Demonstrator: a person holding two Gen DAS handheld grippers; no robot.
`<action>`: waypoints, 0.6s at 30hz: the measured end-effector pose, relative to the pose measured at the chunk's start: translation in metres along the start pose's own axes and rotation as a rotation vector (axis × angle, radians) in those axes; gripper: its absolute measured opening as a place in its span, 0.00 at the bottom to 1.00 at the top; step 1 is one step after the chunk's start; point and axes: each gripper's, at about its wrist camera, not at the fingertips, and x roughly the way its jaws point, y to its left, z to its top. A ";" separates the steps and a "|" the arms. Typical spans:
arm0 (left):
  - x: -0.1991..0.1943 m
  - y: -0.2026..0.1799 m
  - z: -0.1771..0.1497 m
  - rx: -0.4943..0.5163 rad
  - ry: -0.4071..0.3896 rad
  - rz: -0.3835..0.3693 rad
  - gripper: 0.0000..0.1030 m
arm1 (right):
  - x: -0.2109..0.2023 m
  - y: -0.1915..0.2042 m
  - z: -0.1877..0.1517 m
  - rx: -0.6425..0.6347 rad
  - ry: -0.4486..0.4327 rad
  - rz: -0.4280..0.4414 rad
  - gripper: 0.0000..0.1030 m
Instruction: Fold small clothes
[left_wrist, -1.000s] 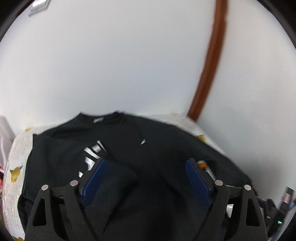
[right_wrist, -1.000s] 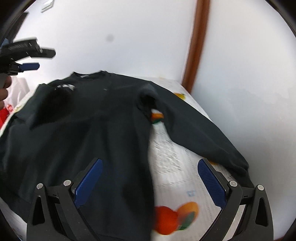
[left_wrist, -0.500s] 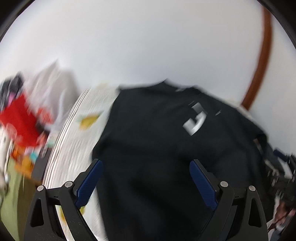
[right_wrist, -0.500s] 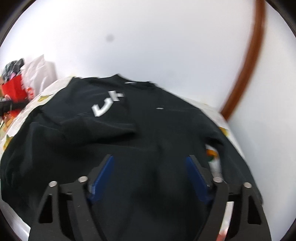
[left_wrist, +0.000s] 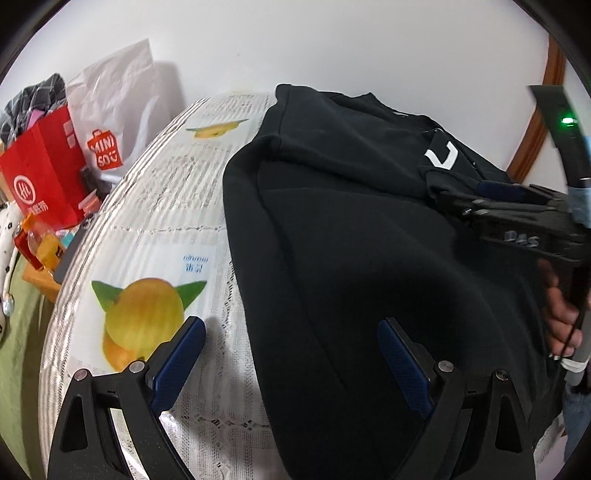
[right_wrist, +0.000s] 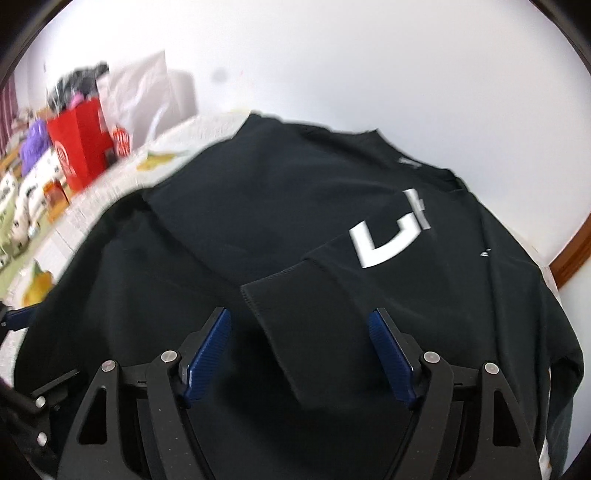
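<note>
A black sweatshirt (left_wrist: 351, 240) is spread on the surface (left_wrist: 155, 206), which is covered with a fruit-printed cloth. One sleeve (right_wrist: 332, 280) is laid across the chest, its cuff lying near the middle of the garment.

Step in hand: judged from the layout, the sleeve fold on one side is complete and the side or lower edges of the body are being approached for the next fold.

Left gripper (left_wrist: 291, 369): its fingers are apart, with nothing held. The side edge of the sweatshirt runs between them; one pad is over bare cloth, the other over black fabric.

Right gripper (right_wrist: 299, 354): its fingers are apart and have just been closing partway. The cuff lies ahead of and between them; the pads are not pressed on it.

Next move: an edge of the garment must be brought between the pads, clamped, then lifted and carried across without the folded sleeve being dragged.

View differences: only the left wrist view shows the right gripper from the side, the hand (left_wrist: 561, 314) carrying it, and the garment's edge against the cloth. Only the right wrist view shows the cuff seam and the white lettering (right_wrist: 391, 236) in full. A red bag (left_wrist: 44, 173) is seen in both.
</note>
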 end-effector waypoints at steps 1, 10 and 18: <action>0.000 0.001 0.000 0.000 -0.010 0.008 0.91 | 0.008 0.004 0.000 -0.009 0.011 -0.011 0.74; 0.005 -0.002 -0.002 0.027 -0.004 0.069 0.92 | 0.008 -0.022 0.007 0.060 -0.009 0.009 0.05; 0.007 0.000 -0.001 0.026 0.001 0.076 0.94 | -0.045 -0.143 0.019 0.248 -0.126 -0.030 0.05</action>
